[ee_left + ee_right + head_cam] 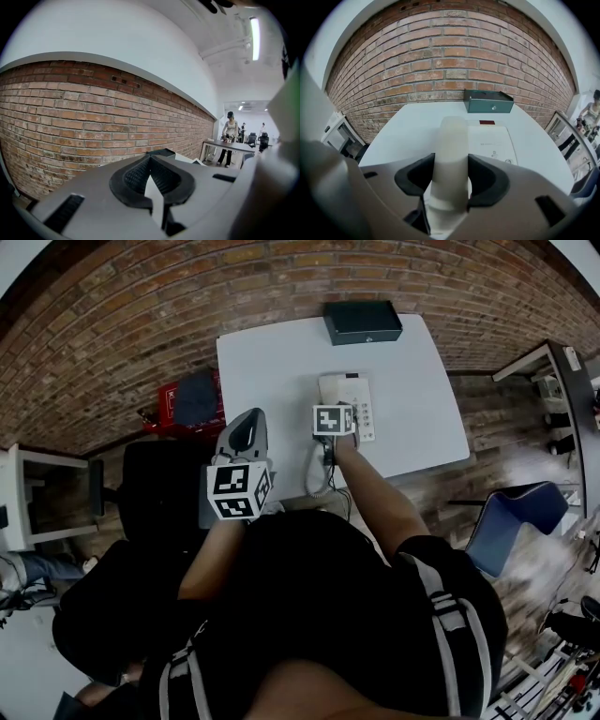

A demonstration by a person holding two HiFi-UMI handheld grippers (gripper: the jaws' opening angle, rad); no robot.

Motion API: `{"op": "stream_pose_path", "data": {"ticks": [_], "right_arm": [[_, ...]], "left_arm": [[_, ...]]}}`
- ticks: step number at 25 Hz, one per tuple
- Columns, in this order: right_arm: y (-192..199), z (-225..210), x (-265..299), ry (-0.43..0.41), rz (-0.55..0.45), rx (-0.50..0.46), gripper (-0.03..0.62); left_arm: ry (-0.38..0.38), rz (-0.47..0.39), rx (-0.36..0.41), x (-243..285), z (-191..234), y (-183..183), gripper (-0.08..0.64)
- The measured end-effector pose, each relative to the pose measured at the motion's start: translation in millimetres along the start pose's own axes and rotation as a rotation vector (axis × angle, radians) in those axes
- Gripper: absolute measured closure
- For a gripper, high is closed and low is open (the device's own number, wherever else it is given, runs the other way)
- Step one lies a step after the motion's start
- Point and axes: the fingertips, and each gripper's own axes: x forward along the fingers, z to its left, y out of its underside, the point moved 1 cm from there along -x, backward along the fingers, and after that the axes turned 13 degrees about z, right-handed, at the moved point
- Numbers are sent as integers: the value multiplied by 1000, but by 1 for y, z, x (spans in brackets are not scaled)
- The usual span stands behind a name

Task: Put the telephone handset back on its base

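My right gripper (451, 177) is shut on the cream telephone handset (451, 145), which stands up between its black pads. The handset hangs just above the near left part of the white phone base (493, 143). In the head view the right gripper (336, 411) is over the left side of the base (354, 395). Its marker cube hides most of the handset, and the coiled cord (316, 472) loops down toward the table's near edge. My left gripper (246, 426) is held off the table's left front corner. It is raised toward the brick wall, shut and empty (151, 177).
The phone stands on a white table (272, 357) against a brick wall. A dark green box (362, 322) sits at the far edge behind the base. A blue chair (511, 521) stands to the right, and a black chair (155, 474) and a red crate (170, 399) to the left.
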Motion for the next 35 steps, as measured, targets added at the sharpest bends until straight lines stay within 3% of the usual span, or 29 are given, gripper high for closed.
{"op": "stream_pose_path", "data": {"ticks": [5,14,17,19,26,30,35], "right_arm": [[-6,4,-2,-48,-64,-3,370],[-42,-7,-86,-77,-442,-9,361],[-52,-12,-134,-49,-600,-14,513],[-59,-13,-168,-37,-692,-16,571],[-74,-7,-269,-138,-939,-40,595],[-67,-4,-303,-160,-1008,-54,595],[-61,-9,-298,-160,-988,-20,594]], "left_arm": [[9,-8,1,2,0,-1,561],[40,-9,-5,11,-6,-5,561],[48,-18,-4,13,-6,-9,561],[50,-27,-5,14,-5,-14,561],[58,-61,-12,14,-3,-34,561],[80,-64,3,14,-12,-38,561],[89,-66,16,14,-16,-44,561]]}}
